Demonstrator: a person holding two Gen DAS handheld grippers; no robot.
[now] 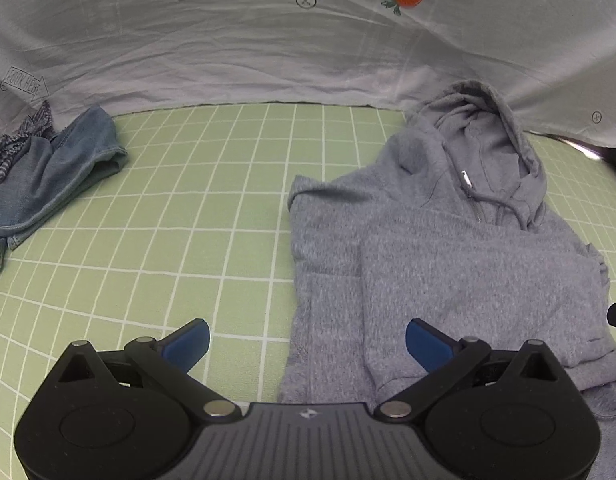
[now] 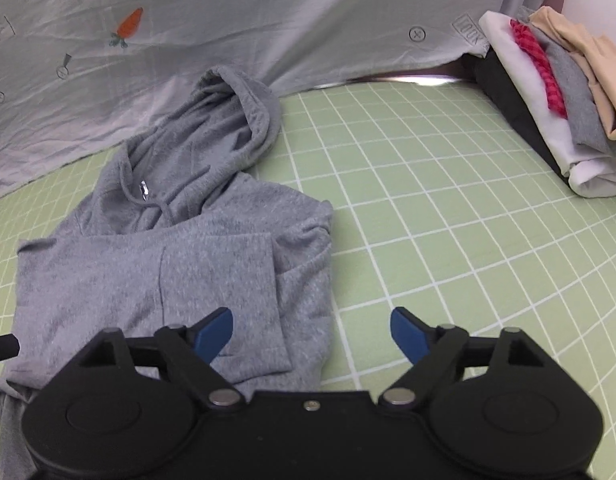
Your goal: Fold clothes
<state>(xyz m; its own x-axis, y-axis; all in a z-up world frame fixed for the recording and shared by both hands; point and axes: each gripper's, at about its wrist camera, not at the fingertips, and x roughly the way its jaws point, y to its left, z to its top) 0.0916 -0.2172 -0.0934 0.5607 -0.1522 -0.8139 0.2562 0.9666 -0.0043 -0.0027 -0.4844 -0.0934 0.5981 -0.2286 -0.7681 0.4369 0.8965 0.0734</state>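
Observation:
A grey zip hoodie point(image 1: 448, 248) lies face up on the green grid mat point(image 1: 187, 220), both sleeves folded across its chest and its hood toward the white sheet. It also shows in the right wrist view point(image 2: 167, 256). My left gripper point(image 1: 308, 344) is open and empty, just above the hoodie's left edge near the hem. My right gripper point(image 2: 312, 334) is open and empty, over the hoodie's right edge near the hem. The tip of the other gripper pokes in at the frame edge in each view.
Crumpled blue denim and a checked garment point(image 1: 47, 176) lie at the mat's far left. A stack of folded clothes point(image 2: 556, 92) sits at the far right. A white printed sheet point(image 1: 267, 48) hangs behind the mat.

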